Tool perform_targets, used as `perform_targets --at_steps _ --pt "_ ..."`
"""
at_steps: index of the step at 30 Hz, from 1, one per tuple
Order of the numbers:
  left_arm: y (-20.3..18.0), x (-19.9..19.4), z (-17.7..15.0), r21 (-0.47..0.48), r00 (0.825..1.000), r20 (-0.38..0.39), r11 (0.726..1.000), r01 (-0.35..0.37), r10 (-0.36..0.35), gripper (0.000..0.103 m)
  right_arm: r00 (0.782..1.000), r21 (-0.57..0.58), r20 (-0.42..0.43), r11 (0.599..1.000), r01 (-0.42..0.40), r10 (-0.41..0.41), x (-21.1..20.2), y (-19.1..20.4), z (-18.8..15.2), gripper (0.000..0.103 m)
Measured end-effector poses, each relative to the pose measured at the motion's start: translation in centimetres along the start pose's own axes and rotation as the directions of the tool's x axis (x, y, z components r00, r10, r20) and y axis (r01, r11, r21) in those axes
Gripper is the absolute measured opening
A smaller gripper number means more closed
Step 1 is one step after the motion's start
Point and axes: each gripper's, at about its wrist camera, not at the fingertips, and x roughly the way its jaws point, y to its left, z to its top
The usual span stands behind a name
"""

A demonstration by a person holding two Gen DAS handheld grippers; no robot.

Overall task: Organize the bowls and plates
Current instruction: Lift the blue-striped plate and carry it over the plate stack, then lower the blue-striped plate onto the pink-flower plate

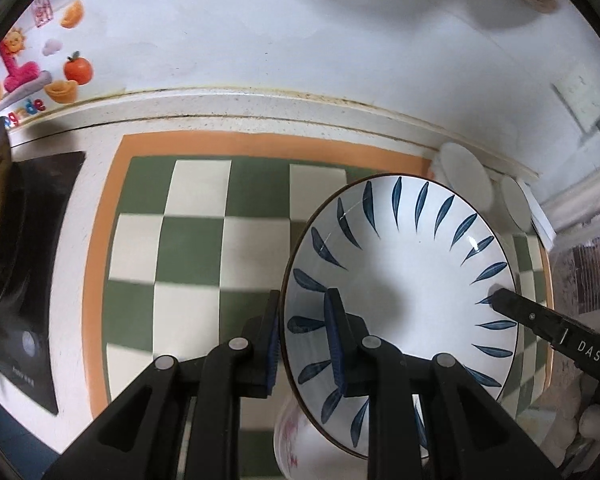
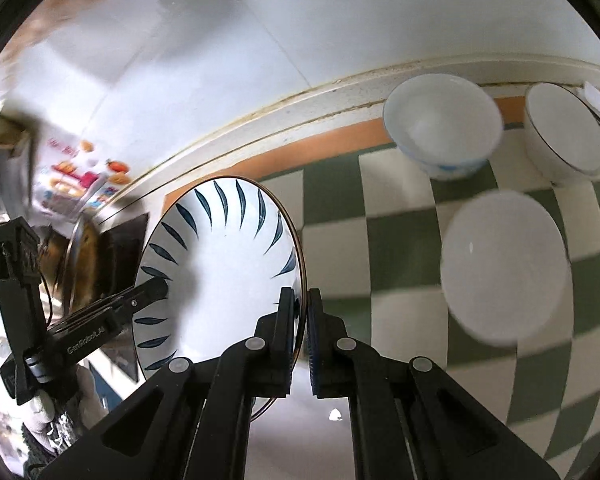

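Gripping blue-leaf plate (image 1: 404, 280) by opposite rim edges — left tongs (image 1: 304, 344) and right tongs (image 2: 300, 336) both pinched onto rim. Hanging tilted above checkered mat (image 1: 195, 248) on counter (image 1: 259, 108), face up, nothing inside. Showing only in right view — three empty white bowls (image 2: 504, 264) on mat.

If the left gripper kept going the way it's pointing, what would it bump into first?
It already grips the blue-leaf plate by the rim. Straight ahead, the left gripper would probably meet the checkered mat, though depth is unclear.
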Motion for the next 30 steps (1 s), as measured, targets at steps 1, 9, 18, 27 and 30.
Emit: perform_targets --at_steps 1,9,18,27,30 --pt "-0.3 -0.4 -0.8 0.001 1.000 0.004 1.000 -0.001 0.001 0.019 1.000 -0.004 0.000 1.000 -0.006 0.006 -0.6 0.0 -0.7 0.007" --pt "-1.1 -0.2 -7.5 -0.021 0.997 -0.078 1.000 -0.002 0.000 0.019 0.998 -0.043 -0.068 0.999 -0.021 0.018 -3.2 -1.8 -7.6 0.007" --pt "-1.0 3.7 -11.6 -0.061 0.982 -0.189 0.998 -0.025 0.013 0.019 0.979 -0.046 -0.204 0.999 -0.004 -0.005 1.3 -5.0 -11.8 0.007" --pt "-1.3 6.0 -12.2 -0.073 0.974 -0.225 0.996 -0.044 0.027 0.019 0.969 -0.048 -0.245 0.999 0.015 -0.026 3.4 -6.9 -13.0 0.007" --pt "-1.6 6.4 -12.3 -0.071 0.973 -0.230 0.996 -0.050 0.032 0.019 0.968 -0.046 -0.248 0.999 0.021 -0.032 3.5 -7.1 -12.9 0.007"
